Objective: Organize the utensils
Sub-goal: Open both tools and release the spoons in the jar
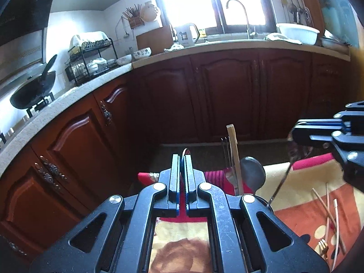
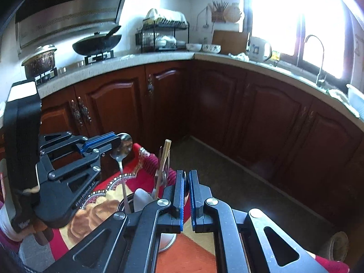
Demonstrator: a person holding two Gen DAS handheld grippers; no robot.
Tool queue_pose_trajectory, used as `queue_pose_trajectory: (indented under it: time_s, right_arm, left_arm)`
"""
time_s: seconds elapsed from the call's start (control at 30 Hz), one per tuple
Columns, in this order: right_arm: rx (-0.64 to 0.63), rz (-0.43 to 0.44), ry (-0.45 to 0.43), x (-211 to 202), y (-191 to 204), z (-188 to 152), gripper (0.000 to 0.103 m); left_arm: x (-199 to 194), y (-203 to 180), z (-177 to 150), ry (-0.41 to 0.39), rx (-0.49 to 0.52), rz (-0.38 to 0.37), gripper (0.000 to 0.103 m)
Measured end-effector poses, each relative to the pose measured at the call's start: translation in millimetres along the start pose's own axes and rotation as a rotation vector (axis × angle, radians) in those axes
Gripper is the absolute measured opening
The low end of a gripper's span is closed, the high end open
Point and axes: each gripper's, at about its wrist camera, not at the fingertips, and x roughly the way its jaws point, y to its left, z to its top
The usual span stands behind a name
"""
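Note:
A steel utensil holder (image 2: 121, 206) stands on the patterned tablecloth (image 2: 195, 254). In it are a shiny spoon (image 2: 124, 144) (image 1: 281, 180) with its bowl up, a duller spoon (image 1: 252, 173), a wooden stick (image 1: 234, 157) (image 2: 164, 157) and thin dark sticks. My left gripper (image 1: 182, 157) (image 2: 118, 139) is shut just left of the holder and grips no utensil. A thin pale sliver shows at its tips. My right gripper (image 2: 186, 173) (image 1: 293, 132) is shut too, close by the holder's right side. The shiny spoon rises between the two grippers, and neither holds it.
Loose chopsticks (image 1: 327, 209) and a small fork (image 1: 323, 245) lie on the cloth to the right. Dark wooden cabinets (image 1: 227, 95) under an L-shaped counter (image 2: 136, 61) face the table across a strip of floor (image 2: 227, 182). A wok (image 2: 97, 42), a dish rack (image 2: 162, 35) and a kettle (image 1: 186, 34) stand on the counter.

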Motion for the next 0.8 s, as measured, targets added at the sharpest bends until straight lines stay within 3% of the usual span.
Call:
queue_pose_trajectory:
  time_s: [0.23, 0.43, 0.57, 0.63, 0.7, 0.77, 0.8]
  right_arm:
    - [0.013, 0.031, 0.044, 26, 5, -8, 0.004]
    - [0.110, 0.088, 0.069, 32, -13, -14, 0.005]
    - [0.195, 0.148, 0.063, 26, -28, -19, 0.036]
    - [0.217, 0.166, 0.048, 19, -31, -22, 0.036]
    - [0.228, 0.165, 0.042, 15, -31, -25, 0.036]
    - [0.251, 0.169, 0.038, 10, -34, -28, 0.036]
    - [0.265, 0.172, 0.033, 7, -35, -30, 0.036]
  left_arm:
    - [16, -5, -14, 0.070, -0.032, -0.025, 0.001]
    - [17, -3, -18, 0.089, -0.073, -0.038, 0.001]
    - [15, 1, -16, 0.112, -0.110, -0.046, 0.002]
    - [14, 4, -16, 0.123, -0.125, -0.042, 0.004]
    - [12, 7, -16, 0.131, -0.144, -0.050, 0.012]
    - [7, 9, -17, 0.130, -0.167, -0.059, 0.044]
    - [3, 10, -17, 0.122, -0.180, -0.066, 0.050]
